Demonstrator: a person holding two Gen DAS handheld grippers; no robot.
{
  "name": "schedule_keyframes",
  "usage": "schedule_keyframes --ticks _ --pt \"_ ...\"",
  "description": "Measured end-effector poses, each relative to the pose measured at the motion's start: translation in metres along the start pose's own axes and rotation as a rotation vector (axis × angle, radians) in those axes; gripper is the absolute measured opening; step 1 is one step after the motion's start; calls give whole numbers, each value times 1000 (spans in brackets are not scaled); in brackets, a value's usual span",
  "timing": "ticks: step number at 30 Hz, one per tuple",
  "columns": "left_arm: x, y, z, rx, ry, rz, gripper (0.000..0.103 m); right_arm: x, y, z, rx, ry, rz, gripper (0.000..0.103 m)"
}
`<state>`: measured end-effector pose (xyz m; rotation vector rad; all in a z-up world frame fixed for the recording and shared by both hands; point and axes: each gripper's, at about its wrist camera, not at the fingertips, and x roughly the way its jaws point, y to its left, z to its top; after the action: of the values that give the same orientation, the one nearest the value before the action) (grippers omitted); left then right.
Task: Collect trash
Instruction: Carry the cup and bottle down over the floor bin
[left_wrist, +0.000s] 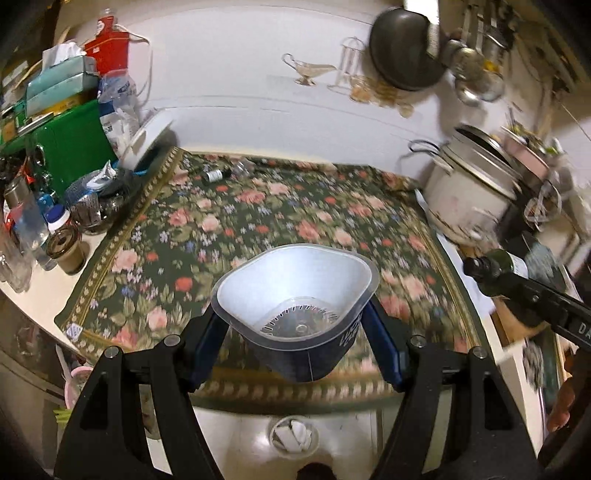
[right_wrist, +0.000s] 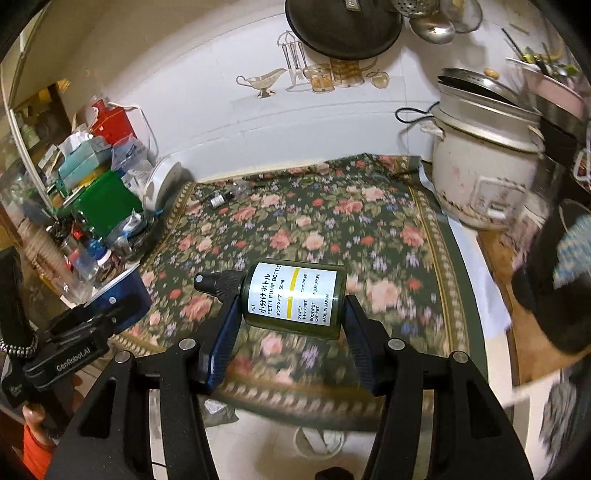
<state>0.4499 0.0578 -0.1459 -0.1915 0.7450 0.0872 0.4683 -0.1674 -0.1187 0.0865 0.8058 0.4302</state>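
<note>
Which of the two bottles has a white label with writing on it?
The green pump bottle held in the right gripper; the small dark bottle lying on the floral cloth doesn't.

Cloth (left_wrist: 280, 206): dark green, strewn with pink and red roses, small blue and lilac flowers, edged by a gold leaf band; cup (left_wrist: 295, 291): translucent white within, dark blue outside with pale lettering; bottle (right_wrist: 295, 301): dark olive green, black pump cap, white label with black print and a yellow bar; claw pads (right_wrist: 225, 332): blue, on black arms; cooker (right_wrist: 484, 173): cream, faint pink motif, silver lid; box (left_wrist: 74, 144): bright green; bag (left_wrist: 110, 50): red; tissue packs (left_wrist: 59, 83): pale teal; pan (right_wrist: 343, 26): black; wall (right_wrist: 221, 110): white, with gold-outlined kitchenware drawings; surface (left_wrist: 40, 295): cream.
</note>
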Motion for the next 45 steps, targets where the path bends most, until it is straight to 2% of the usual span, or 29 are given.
schedule_keyframes --ticks 10,18,23,32,38,42,45 --pt "-55 28 -80 103 92 -73 70 -21 38 -88 139 53 -65 52" --pt "-57 32 -129 112 190 -113 70 -28 46 -146 178 147 -118 52" --pt "-44 28 -156 121 238 -139 70 -18 39 -174 194 224 -150 52" --pt "21 21 -213 92 344 -106 70 37 7 -223 183 342 -133 52" --pt "89 27 -264 40 373 -48 70 107 -33 -267 164 403 -123 52" --pt "137 37 -304 -23 392 -29 70 163 -60 -302 141 439 -135 52" --pt "175 45 -340 -46 414 -8 70 200 -75 -324 133 462 -110 52"
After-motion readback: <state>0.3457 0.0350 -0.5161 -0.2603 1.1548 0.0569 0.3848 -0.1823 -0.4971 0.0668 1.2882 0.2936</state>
